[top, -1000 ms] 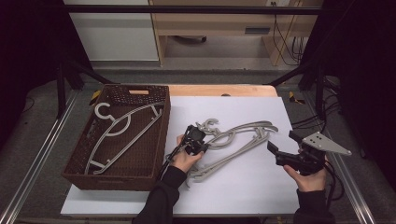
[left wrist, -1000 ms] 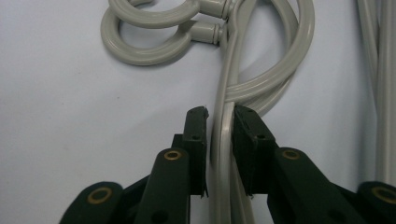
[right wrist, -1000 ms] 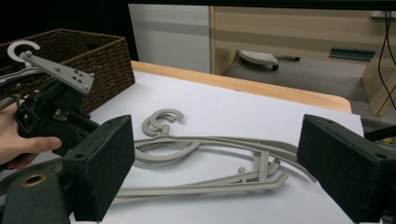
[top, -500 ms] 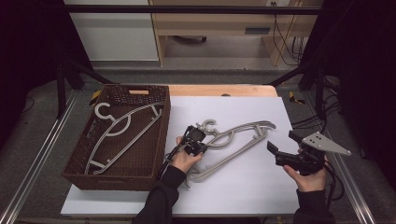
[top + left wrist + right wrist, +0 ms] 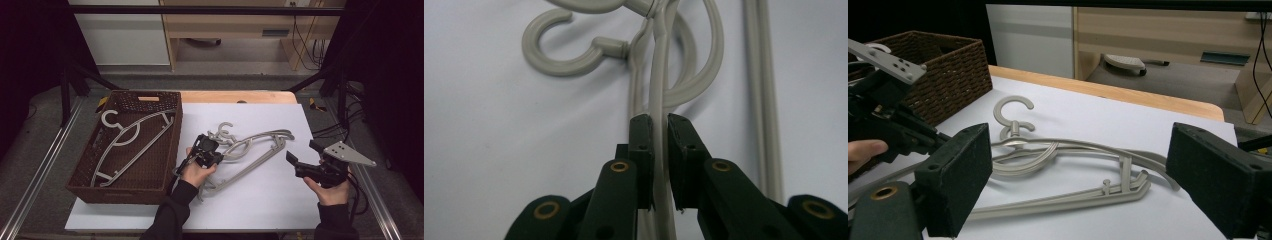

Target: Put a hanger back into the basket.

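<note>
Grey plastic hangers (image 5: 250,150), stacked, curved hooks

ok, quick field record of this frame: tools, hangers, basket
left tool: shut on the arm of a grey hanger
right tool: open, holding nothing, right of the hangers
hangers on sheet: stacked, hooks toward the basket; count unclear
basket: brown wicker, left of the white sheet, one grey hanger inside
</note>
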A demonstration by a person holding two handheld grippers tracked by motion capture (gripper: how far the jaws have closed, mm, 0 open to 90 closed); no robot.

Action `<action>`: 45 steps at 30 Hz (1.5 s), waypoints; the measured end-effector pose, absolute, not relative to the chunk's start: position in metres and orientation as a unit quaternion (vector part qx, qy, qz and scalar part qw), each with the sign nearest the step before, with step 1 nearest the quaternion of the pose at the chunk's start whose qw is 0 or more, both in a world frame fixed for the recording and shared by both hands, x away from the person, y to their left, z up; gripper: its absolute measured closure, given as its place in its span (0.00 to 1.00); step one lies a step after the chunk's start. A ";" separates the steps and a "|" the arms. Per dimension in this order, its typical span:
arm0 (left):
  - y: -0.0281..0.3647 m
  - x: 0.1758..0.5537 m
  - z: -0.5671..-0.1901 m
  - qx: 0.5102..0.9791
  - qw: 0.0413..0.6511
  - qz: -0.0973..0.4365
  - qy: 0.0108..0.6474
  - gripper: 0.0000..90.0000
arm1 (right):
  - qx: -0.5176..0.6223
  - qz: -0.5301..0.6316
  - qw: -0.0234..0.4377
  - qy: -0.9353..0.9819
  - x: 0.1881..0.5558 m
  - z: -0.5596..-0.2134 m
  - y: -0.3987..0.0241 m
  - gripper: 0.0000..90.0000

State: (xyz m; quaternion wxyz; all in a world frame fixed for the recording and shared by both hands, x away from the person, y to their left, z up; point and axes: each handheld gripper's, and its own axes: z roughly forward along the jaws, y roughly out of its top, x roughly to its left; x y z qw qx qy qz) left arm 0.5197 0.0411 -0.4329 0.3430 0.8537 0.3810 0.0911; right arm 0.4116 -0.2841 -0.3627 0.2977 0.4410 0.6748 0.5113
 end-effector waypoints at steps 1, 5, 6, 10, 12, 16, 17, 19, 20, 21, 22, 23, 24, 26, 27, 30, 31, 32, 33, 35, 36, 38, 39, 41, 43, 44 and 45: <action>0.041 0.518 -0.431 0.853 0.348 0.092 0.378 0.90 | 0.441 0.512 0.298 0.675 0.411 -0.363 -0.284 0.12; 0.042 0.513 -0.424 0.849 0.363 0.090 0.374 0.91 | 0.441 0.512 0.298 0.674 0.411 -0.363 -0.284 0.12; 0.042 0.512 -0.422 0.847 0.370 0.087 0.372 0.91 | 0.441 0.512 0.298 0.674 0.411 -0.363 -0.284 0.12; 0.043 0.504 -0.413 0.846 0.382 0.092 0.360 0.91 | 0.440 0.512 0.298 0.675 0.411 -0.362 -0.284 0.12; 0.043 0.502 -0.411 0.846 0.385 0.092 0.358 0.91 | 0.440 0.512 0.298 0.675 0.412 -0.362 -0.284 0.12; 0.044 0.497 -0.407 0.843 0.394 0.095 0.352 0.91 | 0.440 0.512 0.298 0.674 0.411 -0.362 -0.284 0.12; 0.044 0.497 -0.407 0.843 0.394 0.095 0.352 0.91 | 0.441 0.512 0.298 0.674 0.411 -0.362 -0.284 0.12; 0.045 0.496 -0.405 0.843 0.399 0.094 0.350 0.91 | 0.442 0.512 0.297 0.674 0.411 -0.362 -0.284 0.12; 0.045 0.495 -0.404 0.841 0.401 0.095 0.350 0.91 | 0.442 0.512 0.297 0.674 0.411 -0.362 -0.284 0.12; 0.046 0.493 -0.401 0.839 0.406 0.097 0.349 0.91 | 0.441 0.512 0.298 0.674 0.411 -0.362 -0.284 0.12; 0.046 0.493 -0.401 0.839 0.406 0.097 0.349 0.91 | 0.441 0.512 0.298 0.674 0.411 -0.362 -0.284 0.12; 0.047 0.491 -0.397 0.836 0.412 0.103 0.347 0.91 | 0.441 0.513 0.299 0.673 0.411 -0.362 -0.285 0.12; 0.047 0.491 -0.397 0.836 0.412 0.103 0.347 0.91 | 0.441 0.513 0.299 0.673 0.411 -0.362 -0.285 0.12; 0.049 0.489 -0.392 0.833 0.418 0.111 0.345 0.91 | 0.442 0.514 0.300 0.672 0.410 -0.361 -0.285 0.12; 0.049 0.488 -0.391 0.832 0.420 0.114 0.344 0.91 | 0.442 0.514 0.300 0.672 0.410 -0.361 -0.285 0.12; 0.050 0.485 -0.383 0.829 0.426 0.124 0.340 0.91 | 0.442 0.516 0.301 0.670 0.410 -0.360 -0.286 0.12; 0.050 0.484 -0.379 0.828 0.428 0.128 0.338 0.91 | 0.442 0.517 0.302 0.669 0.410 -0.360 -0.286 0.12; 0.051 0.481 -0.374 0.826 0.431 0.137 0.336 0.91 | 0.440 0.517 0.302 0.669 0.409 -0.360 -0.287 0.12; 0.052 0.480 -0.370 0.824 0.435 0.141 0.336 0.91 | 0.441 0.517 0.302 0.668 0.409 -0.360 -0.287 0.12; 0.053 0.479 -0.367 0.821 0.439 0.142 0.337 0.91 | 0.441 0.518 0.303 0.668 0.409 -0.360 -0.287 0.12; 0.057 0.477 -0.360 0.817 0.445 0.149 0.334 0.91 | 0.441 0.518 0.302 0.668 0.409 -0.359 -0.288 0.12; 0.059 0.476 -0.355 0.814 0.449 0.153 0.335 0.91 | 0.441 0.519 0.303 0.666 0.409 -0.359 -0.289 0.12; 0.064 0.474 -0.347 0.809 0.455 0.164 0.335 0.91 | 0.443 0.519 0.302 0.666 0.408 -0.359 -0.289 0.12; 0.068 0.473 -0.343 0.807 0.457 0.169 0.334 0.91 | 0.442 0.519 0.303 0.666 0.409 -0.359 -0.289 0.12; 0.074 0.471 -0.336 0.801 0.464 0.175 0.335 0.91 | 0.442 0.519 0.304 0.665 0.409 -0.359 -0.289 0.12; 0.077 0.470 -0.332 0.798 0.467 0.178 0.336 0.91 | 0.442 0.519 0.304 0.665 0.409 -0.359 -0.289 0.12; 0.082 0.469 -0.327 0.795 0.471 0.183 0.337 0.91 | 0.442 0.519 0.304 0.665 0.409 -0.359 -0.289 0.12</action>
